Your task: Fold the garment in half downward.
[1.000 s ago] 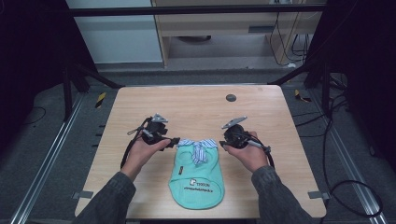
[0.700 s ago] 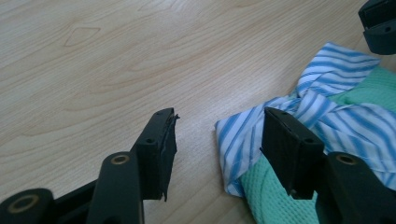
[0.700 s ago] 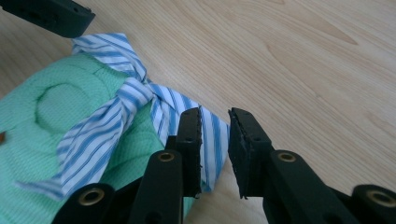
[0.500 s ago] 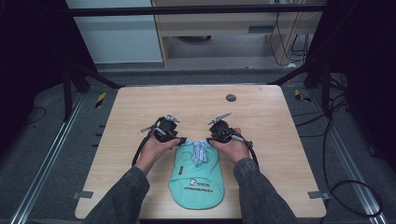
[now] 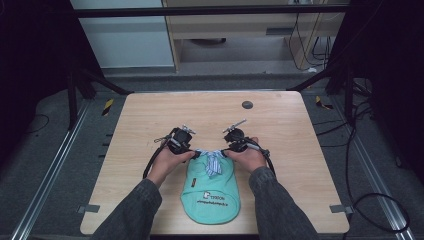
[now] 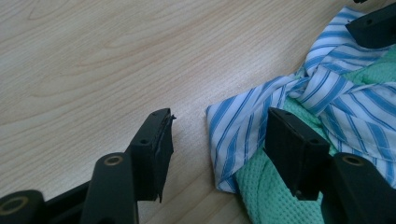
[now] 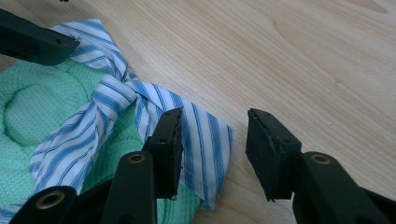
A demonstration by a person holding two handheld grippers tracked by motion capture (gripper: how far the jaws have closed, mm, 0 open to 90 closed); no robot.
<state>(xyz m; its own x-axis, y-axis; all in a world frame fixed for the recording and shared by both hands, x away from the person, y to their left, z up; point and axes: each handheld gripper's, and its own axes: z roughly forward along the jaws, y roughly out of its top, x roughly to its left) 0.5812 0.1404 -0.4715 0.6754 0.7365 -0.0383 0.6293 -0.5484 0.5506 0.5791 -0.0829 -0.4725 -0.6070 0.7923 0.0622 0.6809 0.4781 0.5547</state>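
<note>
Two grippers over pale wood worktop [image 5: 150,125], one per hand. Green mesh garment [image 5: 212,192] flat at near edge centre, white patch with dark print; blue-white striped collar [image 5: 211,161] knotted at far end. Left gripper [image 5: 191,151] at collar's left tip: fingers [image 6: 154,149] apart, straddling striped flap, not clamped. Right gripper [image 5: 226,150] at collar's right tip: fingers [image 7: 273,151] apart, one over flap. Small dark disc [image 5: 247,105] near far edge, well apart from garment.
</note>
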